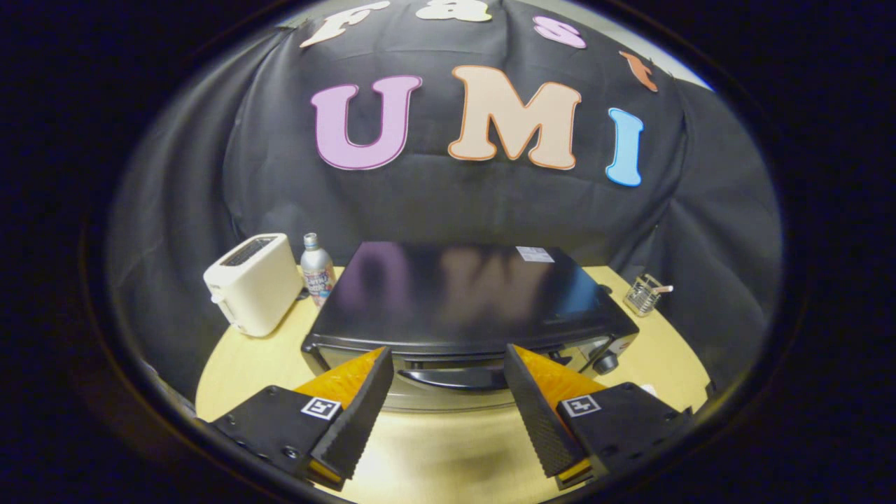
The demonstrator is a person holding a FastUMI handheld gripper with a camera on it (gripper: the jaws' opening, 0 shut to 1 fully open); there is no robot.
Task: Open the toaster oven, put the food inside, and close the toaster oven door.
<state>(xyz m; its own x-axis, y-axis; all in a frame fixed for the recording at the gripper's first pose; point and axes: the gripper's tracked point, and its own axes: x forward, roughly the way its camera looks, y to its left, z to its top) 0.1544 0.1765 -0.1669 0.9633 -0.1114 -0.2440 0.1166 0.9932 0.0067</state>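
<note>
A cream toaster (253, 282) stands near the worktop's (448, 448) left edge, with a metal bottle (317, 269) just beside it. The black toaster oven (462, 294) sits mid-worktop toward the back edge, its long axis running left to right, door shut and facing the fingers (350, 413). The gripper (444, 364) is spread apart, holding nothing; the door handle (451, 378) lies just ahead, between the fingertips. Near the right edge stands a wire basket (644, 294) holding a small stick-like item.
</note>
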